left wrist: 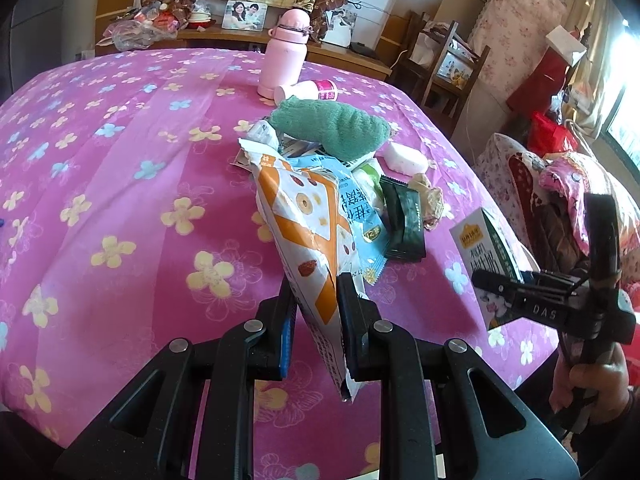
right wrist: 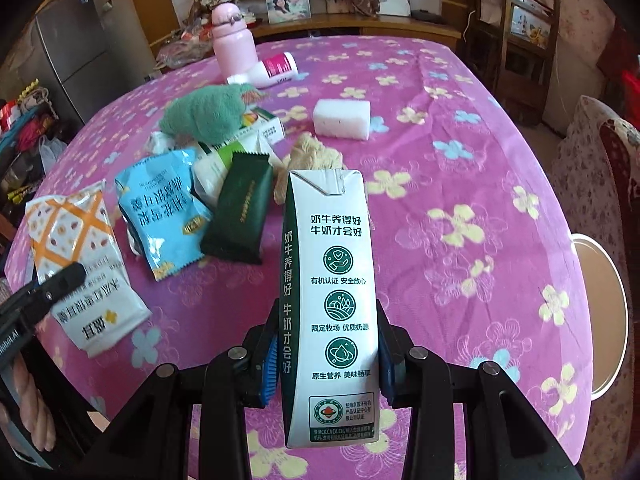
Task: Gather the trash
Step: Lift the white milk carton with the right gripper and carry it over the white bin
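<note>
Two pieces of trash are gripped: the left tool (left wrist: 316, 320) pinches an orange wrapper (left wrist: 308, 232), the right tool (right wrist: 326, 360) clamps a milk carton (right wrist: 332, 300). More wrappers (right wrist: 168, 216) lie on the desk (right wrist: 460, 160) ahead of the left tool. Next likely calls for carrying both to a bin, none in view.

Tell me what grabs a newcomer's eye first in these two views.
The tall white-and-green milk carton fills the right wrist view, clamped upright in the right gripper. The left gripper pinches an orange-and-white snack wrapper. Behind them, more wrappers litter the pink flowered tablecloth, before a pale pink flask.
</note>
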Demonstrator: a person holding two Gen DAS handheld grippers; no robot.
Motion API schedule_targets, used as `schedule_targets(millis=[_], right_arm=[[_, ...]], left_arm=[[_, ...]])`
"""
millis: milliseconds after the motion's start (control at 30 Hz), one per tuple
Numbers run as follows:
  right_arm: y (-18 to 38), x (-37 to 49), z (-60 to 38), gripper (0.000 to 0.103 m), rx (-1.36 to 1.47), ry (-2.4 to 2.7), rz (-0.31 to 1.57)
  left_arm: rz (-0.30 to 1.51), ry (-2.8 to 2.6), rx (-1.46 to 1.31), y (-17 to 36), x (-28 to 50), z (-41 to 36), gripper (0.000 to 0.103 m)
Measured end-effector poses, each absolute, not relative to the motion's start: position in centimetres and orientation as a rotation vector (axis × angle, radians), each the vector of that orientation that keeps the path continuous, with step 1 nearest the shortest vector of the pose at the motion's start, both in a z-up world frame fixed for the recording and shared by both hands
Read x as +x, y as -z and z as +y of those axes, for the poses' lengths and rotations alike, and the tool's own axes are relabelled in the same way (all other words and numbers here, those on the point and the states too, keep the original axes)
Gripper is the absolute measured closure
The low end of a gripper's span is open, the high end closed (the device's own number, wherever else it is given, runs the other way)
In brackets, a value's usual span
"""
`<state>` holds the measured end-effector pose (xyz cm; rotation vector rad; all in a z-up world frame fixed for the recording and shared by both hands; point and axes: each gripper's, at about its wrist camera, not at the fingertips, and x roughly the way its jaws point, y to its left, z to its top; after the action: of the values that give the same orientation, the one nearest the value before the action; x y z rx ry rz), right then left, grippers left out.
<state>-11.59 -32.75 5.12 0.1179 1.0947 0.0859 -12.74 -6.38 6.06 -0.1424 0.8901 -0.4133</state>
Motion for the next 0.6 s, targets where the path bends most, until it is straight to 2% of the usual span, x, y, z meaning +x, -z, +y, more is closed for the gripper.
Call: schedule_targets(millis=[600], right_arm=[[-4.61,-11.70,-33.19,0.066,0.143,-0.080,1.109]], left_arm=[[0.888,0.404,-0.138,-5.88,-12.91,-6.41,0.086]])
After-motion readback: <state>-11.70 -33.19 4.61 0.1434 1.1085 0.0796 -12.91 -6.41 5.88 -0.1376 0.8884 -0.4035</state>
